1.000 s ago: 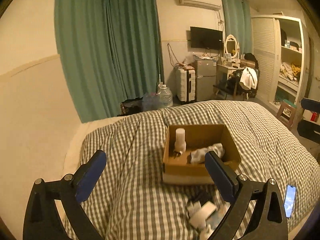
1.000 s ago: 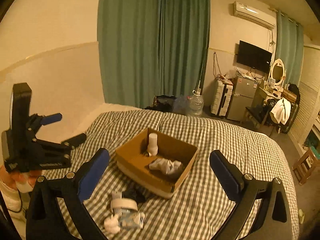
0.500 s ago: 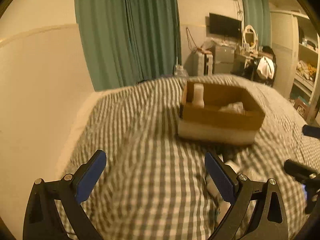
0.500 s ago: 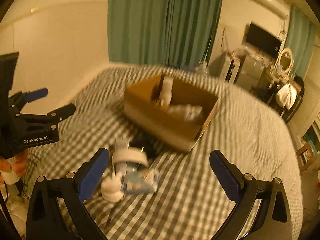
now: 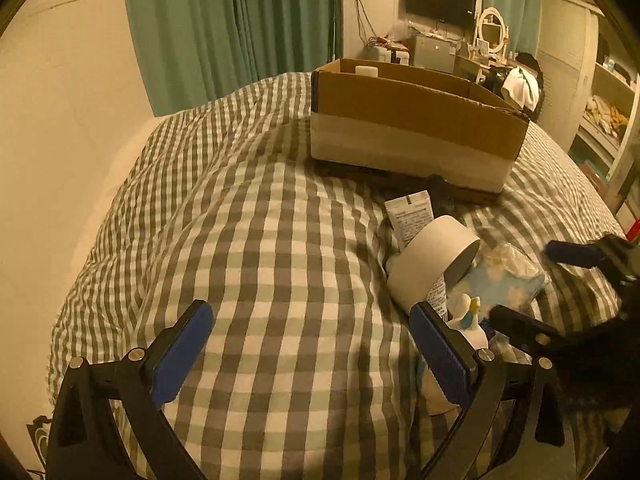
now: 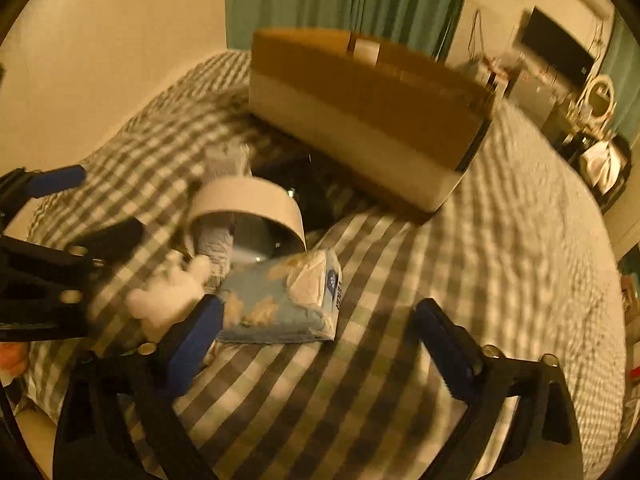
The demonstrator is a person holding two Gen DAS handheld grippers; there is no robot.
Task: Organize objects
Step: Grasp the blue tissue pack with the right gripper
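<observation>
Left wrist view first: nearest us, our left claw [image 5: 310, 346] gapes wide and empty over the checked bedcover [image 5: 256, 248], its right finger just beside a small white toy figure [image 5: 468, 316]. In the right wrist view our right claw [image 6: 320, 340] is likewise spread wide with nothing between its fingers, its left finger close against the blue tissue pack [image 6: 280, 300]. A little farther out lies the heap we are sorting: the tissue pack, the white toy [image 6: 168, 296], a white tape roll [image 5: 432, 264] tipped on its side, and a white tube [image 5: 412, 216] running under the roll. A dark object [image 5: 440, 196] sits behind the tube; we cannot tell what it is. Beyond the heap stands the open cardboard box [image 5: 412, 112] on the bed, a white bottle top [image 5: 366, 71] showing above its rim. Farthest back hang green curtains [image 5: 240, 24].
</observation>
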